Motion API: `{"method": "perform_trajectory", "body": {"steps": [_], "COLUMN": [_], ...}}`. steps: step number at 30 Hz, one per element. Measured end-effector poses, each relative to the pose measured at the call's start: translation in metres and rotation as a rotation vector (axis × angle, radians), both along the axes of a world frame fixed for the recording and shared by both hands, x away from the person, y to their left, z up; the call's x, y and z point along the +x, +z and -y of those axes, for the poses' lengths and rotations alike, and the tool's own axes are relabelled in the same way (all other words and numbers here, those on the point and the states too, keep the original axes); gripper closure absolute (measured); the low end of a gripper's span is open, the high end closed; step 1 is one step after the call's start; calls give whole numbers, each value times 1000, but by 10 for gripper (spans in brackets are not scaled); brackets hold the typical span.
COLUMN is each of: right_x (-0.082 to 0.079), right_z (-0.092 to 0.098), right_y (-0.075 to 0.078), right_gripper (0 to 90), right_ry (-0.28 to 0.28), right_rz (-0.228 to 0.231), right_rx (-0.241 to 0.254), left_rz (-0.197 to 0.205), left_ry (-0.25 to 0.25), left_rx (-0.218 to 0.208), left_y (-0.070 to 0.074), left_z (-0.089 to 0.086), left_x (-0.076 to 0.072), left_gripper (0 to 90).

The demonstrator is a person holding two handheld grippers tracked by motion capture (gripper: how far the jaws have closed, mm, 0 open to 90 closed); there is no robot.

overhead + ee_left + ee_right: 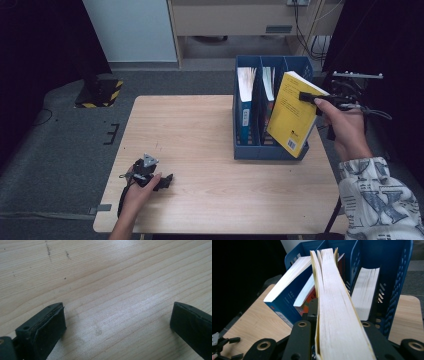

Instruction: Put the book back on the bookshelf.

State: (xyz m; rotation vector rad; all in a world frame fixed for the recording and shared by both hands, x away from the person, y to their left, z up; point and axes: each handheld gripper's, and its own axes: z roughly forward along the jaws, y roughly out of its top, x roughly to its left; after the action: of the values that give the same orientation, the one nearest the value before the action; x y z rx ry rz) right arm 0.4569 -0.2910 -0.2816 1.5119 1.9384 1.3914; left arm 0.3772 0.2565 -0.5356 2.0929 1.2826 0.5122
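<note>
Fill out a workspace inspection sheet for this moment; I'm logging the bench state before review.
Surface: pale wooden table, a few small dark marks.
Job's things: yellow book held tilted over the right end of the blue file rack, clear of the table; other books stand in the rack's compartments.
Clutter: nothing seen.
Grippers: right gripper shut on the yellow book's page edge; left gripper open, resting on the table near its front left.
Cables: one trails from each gripper; more hang by the back wall.
Surroundings: grey floor, yellow-and-black striped base, pale cabinet behind.
</note>
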Motion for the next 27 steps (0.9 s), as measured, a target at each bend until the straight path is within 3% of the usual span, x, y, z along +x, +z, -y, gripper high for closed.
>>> {"method": "perform_trajectory", "body": {"steps": [10,27], "right_x": [5,21], "right_z": [1,-17], "right_y": [3,5], "right_gripper": [749,748], "right_ry": [-31,-90], "right_rz": [5,39], "right_rx": [-25,-2], "left_rz": [0,3], "left_ry": [-1,0], "left_rx": [0,-3], "left_y": [0,0], "left_z": [0,1], "left_x": [0,0], "left_gripper": [0,0]}}
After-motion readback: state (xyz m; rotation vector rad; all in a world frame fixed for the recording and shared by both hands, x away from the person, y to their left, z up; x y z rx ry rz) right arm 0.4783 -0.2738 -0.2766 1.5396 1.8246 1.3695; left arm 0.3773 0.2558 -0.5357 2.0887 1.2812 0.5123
